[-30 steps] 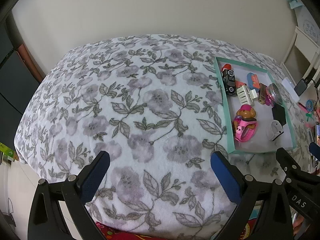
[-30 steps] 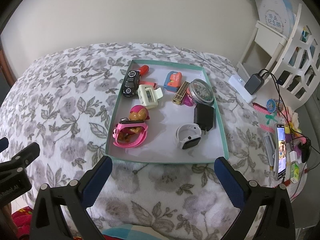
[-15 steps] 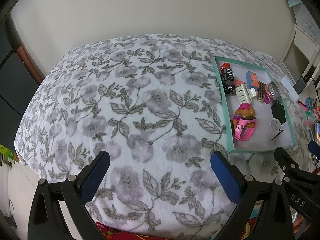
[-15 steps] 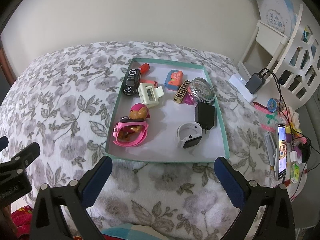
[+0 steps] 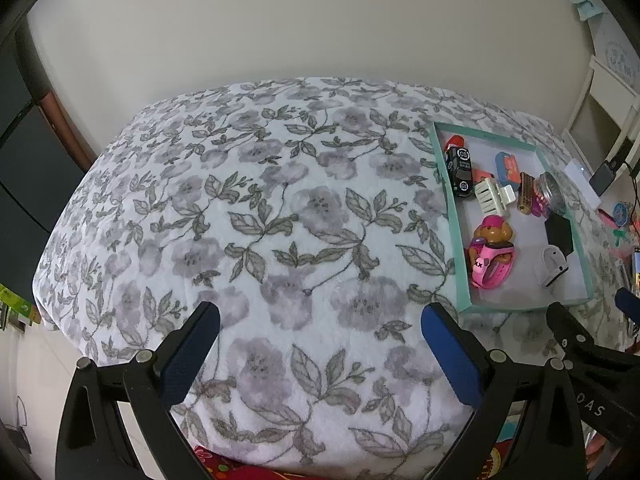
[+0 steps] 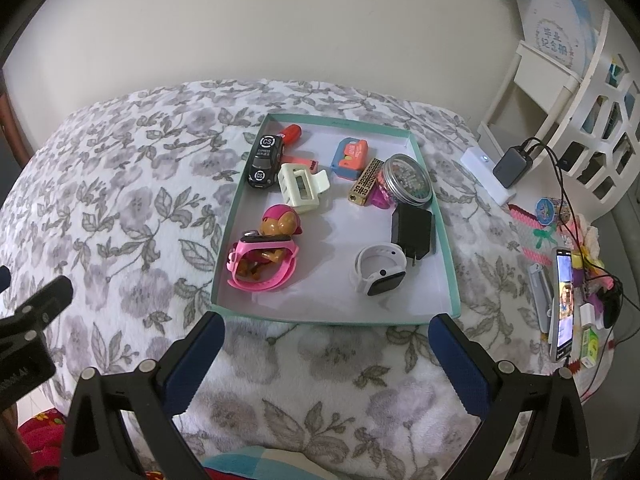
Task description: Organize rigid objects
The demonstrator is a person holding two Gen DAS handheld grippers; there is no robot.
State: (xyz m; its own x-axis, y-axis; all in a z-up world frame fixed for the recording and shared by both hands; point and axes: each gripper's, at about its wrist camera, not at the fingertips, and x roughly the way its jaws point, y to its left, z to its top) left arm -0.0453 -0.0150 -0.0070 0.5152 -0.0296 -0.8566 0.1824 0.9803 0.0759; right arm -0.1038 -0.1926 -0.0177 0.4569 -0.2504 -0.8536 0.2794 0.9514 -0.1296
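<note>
While tongs (image 6: 326, 340) gape | toy car (image 6: 265, 160) lies lengthwise in tray (image 6: 332, 319)

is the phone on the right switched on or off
On: the phone, standing on its edge right of the teal tray, shows a lit screen with colourful images.

A home bedroom: floral blanket (image 5: 280, 220) over a bed, white shelf (image 6: 560, 92) alongside.

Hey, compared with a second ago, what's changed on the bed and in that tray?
Almost nothing. The right gripper has eased slightly nearer the teal tray; nothing was grasped or released. Both grippers remain open, the left gripper over bare blanket, and the tray's items lie unmoved.
</note>
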